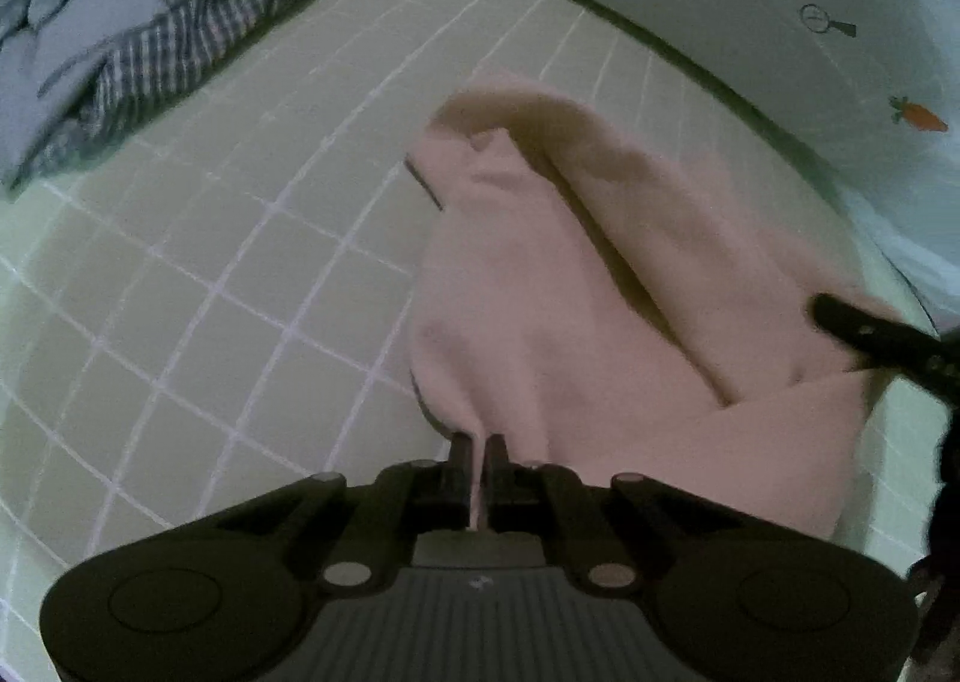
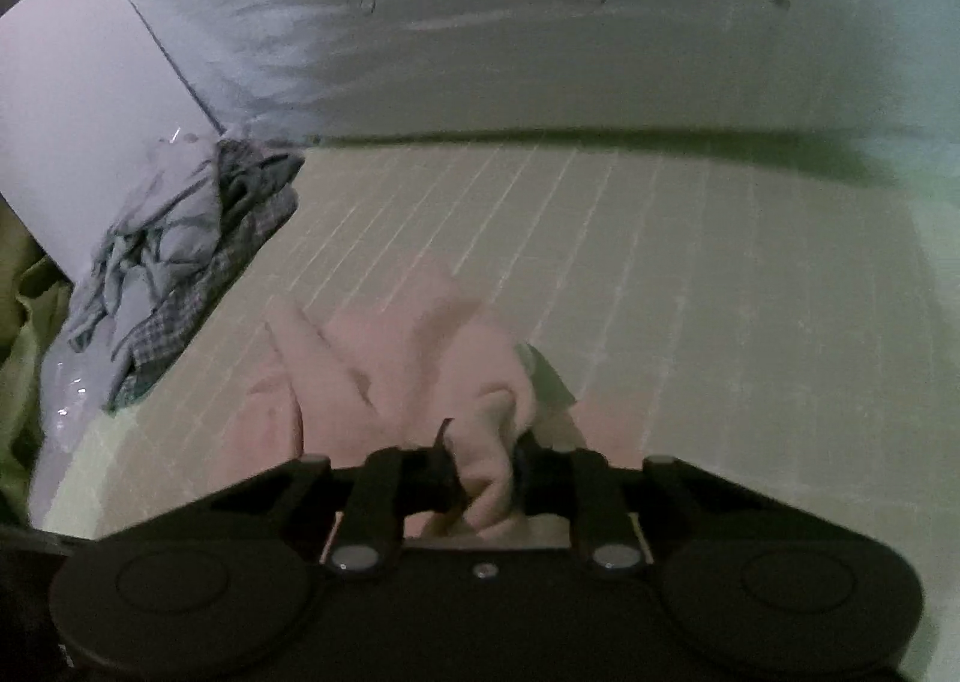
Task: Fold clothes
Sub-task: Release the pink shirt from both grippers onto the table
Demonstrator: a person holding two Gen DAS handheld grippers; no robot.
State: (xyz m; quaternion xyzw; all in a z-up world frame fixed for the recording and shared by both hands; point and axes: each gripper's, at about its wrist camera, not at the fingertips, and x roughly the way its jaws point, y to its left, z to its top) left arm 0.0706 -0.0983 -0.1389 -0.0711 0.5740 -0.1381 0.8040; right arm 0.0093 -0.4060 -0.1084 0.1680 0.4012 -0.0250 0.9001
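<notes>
A pale pink garment [image 1: 600,286] lies bunched on a green checked sheet [image 1: 240,262]. My left gripper [image 1: 478,442] is shut on the garment's near edge, a thin fold pinched between its fingers. My right gripper [image 2: 483,454] is shut on a thick bunch of the same pink garment [image 2: 384,358], which fills the gap between its fingers. The right gripper's finger [image 1: 870,334] shows at the right edge of the left wrist view, on the garment's right side.
A heap of grey and plaid clothes [image 1: 150,22] sits at the far left; it also shows in the right wrist view [image 2: 180,262]. A white carrot-print pillow or quilt [image 2: 540,22] borders the far side. A white sheet [image 2: 78,112] stands at left.
</notes>
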